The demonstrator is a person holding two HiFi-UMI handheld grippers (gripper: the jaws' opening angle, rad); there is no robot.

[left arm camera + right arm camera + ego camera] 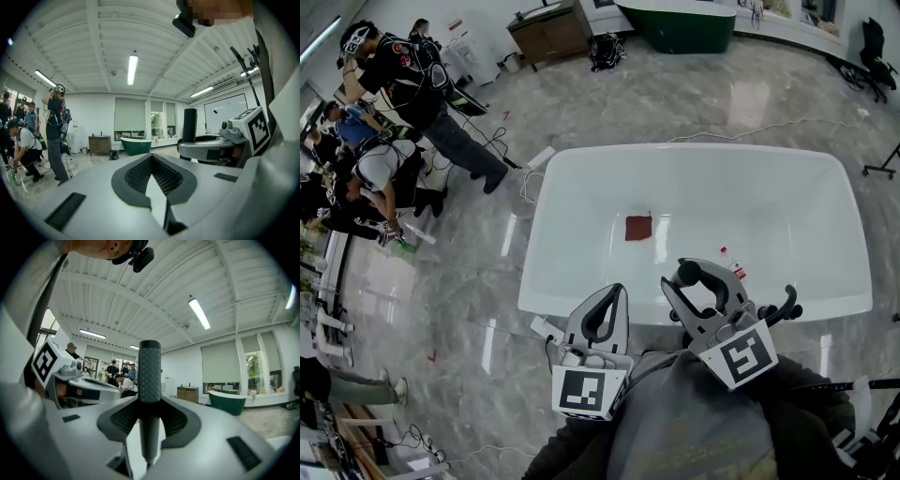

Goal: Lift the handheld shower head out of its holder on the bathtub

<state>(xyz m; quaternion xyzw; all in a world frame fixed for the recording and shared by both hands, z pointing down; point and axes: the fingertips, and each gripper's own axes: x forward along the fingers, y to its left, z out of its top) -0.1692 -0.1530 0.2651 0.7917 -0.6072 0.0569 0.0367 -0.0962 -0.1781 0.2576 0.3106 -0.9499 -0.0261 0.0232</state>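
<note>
Shower head: stands straight up, long side up and down, bumpy thick end on top, thin end at the bottom.
Place: over the near edge of the white bathtub.
Right hand-held gripper: clenched on the shower head.
Left hand-held gripper: beside it, squeezed closed, nothing in it.

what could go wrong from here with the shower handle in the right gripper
1. The right gripper pinches only a short stretch of the shower head handle, which stands tall above the jaws. It could pivot or slip out and drop toward the white bathtub just ahead.
2. The left gripper, shut and empty, sits close beside it, so the two might knock together.
</note>
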